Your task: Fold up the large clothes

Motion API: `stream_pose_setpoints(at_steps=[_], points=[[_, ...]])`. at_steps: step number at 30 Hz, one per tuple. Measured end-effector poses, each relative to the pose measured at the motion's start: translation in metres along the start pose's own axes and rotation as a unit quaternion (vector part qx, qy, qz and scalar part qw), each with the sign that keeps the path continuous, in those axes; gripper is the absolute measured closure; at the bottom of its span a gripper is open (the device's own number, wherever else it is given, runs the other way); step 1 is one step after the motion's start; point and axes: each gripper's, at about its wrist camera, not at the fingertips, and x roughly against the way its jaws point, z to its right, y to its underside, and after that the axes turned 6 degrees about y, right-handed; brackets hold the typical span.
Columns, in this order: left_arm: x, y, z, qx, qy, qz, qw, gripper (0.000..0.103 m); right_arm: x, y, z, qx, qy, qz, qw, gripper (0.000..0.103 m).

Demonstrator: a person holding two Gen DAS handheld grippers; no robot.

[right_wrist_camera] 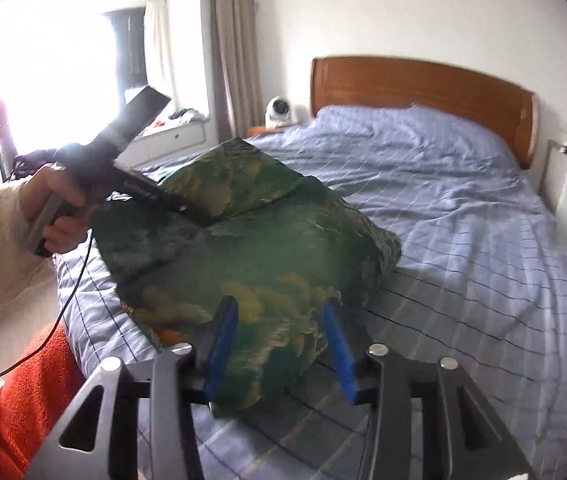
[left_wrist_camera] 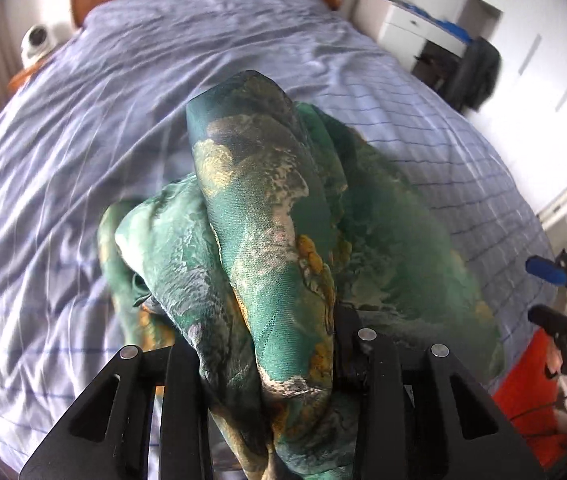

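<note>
Fingers of the left gripper (left_wrist_camera: 271,360) are clenched on a thick bunch of the green patterned garment (left_wrist_camera: 259,216), which drapes over them and hides their tips. Blue fingers (right_wrist_camera: 223,344) of the right gripper (right_wrist_camera: 279,344) stand spread apart, a fold of the same cloth lying between them; whether either pad touches it cannot be told. Most of the garment (right_wrist_camera: 243,240) sits heaped near the foot of the bed (right_wrist_camera: 463,220), on a pale blue checked sheet, below a wooden headboard (right_wrist_camera: 423,88).
</note>
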Motion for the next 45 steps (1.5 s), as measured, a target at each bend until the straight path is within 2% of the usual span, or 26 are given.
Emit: stream_pose_setpoints(at_steps=[5,7,10,13,16,19,21,24,26,28,30,32,35,38,41,45], points=[[-0.008,0.015,-0.031,0.034,0.027,0.009,0.999,0.066,-0.054,-0.002,-0.026,0.011,-0.058,-0.034,0.998,0.059],[-0.013,0.017,-0.042,0.041,0.024,0.005,0.9989,0.062,-0.08,0.001,-0.028,0.013,-0.07,-0.053,0.996,0.059],[-0.031,0.027,-0.068,0.077,0.045,-0.014,0.9959,0.05,-0.124,0.019,-0.018,-0.024,-0.086,-0.122,0.989,0.061],[-0.048,0.037,-0.086,0.117,0.076,-0.016,0.9901,0.048,-0.14,0.03,-0.004,-0.071,-0.1,-0.143,0.982,0.061],[-0.053,0.041,-0.094,0.133,0.093,-0.008,0.9867,0.046,-0.142,0.023,-0.005,-0.066,-0.09,-0.157,0.981,0.061],[-0.051,0.044,-0.095,0.135,0.101,-0.003,0.9856,0.046,-0.142,0.001,-0.005,-0.058,-0.094,-0.185,0.977,0.059],[-0.052,0.046,-0.097,0.14,0.109,0.001,0.984,0.046,-0.144,-0.028,-0.003,-0.065,-0.108,-0.18,0.976,0.059],[-0.052,0.052,-0.101,0.143,0.114,0.008,0.9832,0.045,-0.157,-0.073,0.002,-0.054,-0.081,-0.151,0.984,0.059],[-0.052,0.054,-0.103,0.144,0.116,0.012,0.9827,0.045,-0.179,-0.098,0.003,-0.048,-0.065,-0.137,0.987,0.059],[-0.051,0.059,-0.106,0.145,0.119,0.016,0.9821,0.045,-0.213,-0.11,0.001,-0.047,-0.066,-0.144,0.986,0.059],[-0.05,0.066,-0.109,0.147,0.123,0.018,0.9813,0.045,-0.252,-0.109,-0.005,-0.044,-0.066,-0.158,0.984,0.058],[-0.048,0.071,-0.113,0.15,0.122,0.017,0.9811,0.045,-0.288,-0.089,-0.018,-0.034,-0.056,-0.189,0.98,0.056],[-0.052,0.075,-0.119,0.155,0.125,0.022,0.9797,0.045,-0.311,-0.074,-0.025,-0.027,-0.04,-0.194,0.98,0.056],[-0.054,0.079,-0.125,0.162,0.136,0.027,0.9769,0.045,-0.313,-0.072,-0.02,-0.031,-0.041,-0.194,0.98,0.056],[-0.051,0.083,-0.124,0.159,0.131,0.027,0.9781,0.045,-0.309,-0.072,-0.016,-0.038,-0.045,-0.193,0.979,0.056],[-0.049,0.081,-0.121,0.153,0.125,0.024,0.9799,0.044,-0.279,-0.083,-0.023,-0.017,-0.02,-0.179,0.983,0.056]])
